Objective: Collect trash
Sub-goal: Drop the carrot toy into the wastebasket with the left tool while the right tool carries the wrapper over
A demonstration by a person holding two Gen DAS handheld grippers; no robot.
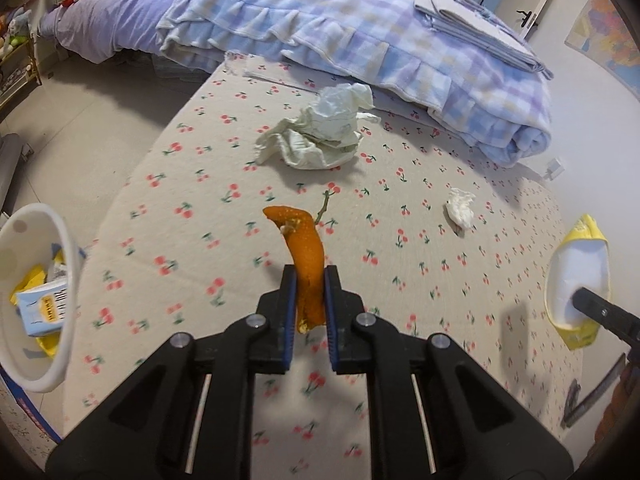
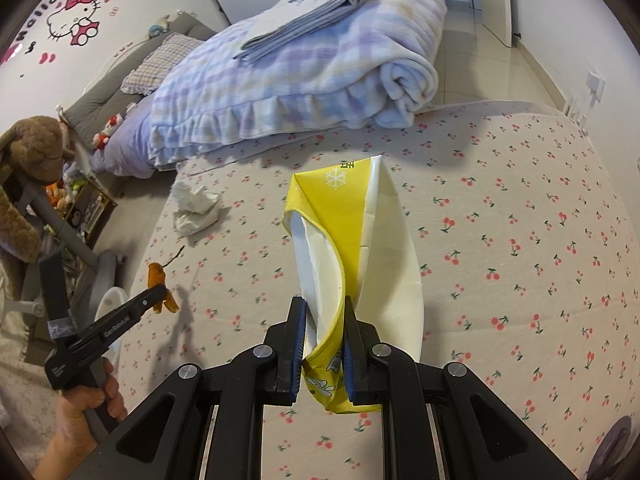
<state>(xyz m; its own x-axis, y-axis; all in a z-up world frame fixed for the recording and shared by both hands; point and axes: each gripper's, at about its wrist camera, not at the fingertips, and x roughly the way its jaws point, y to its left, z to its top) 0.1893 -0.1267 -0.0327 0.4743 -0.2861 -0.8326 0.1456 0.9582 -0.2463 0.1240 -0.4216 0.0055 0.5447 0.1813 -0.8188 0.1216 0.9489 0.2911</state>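
Left gripper pinches an orange peel, long axis upright, lifted clear of the cherry-print bed. White bin sits off the bed's left edge, so the left hand is nearer it. Right gripper pinches a yellow wrapper over mid-bed. Large crumpled paper and small tissue lie farther in, toward the folded blanket.
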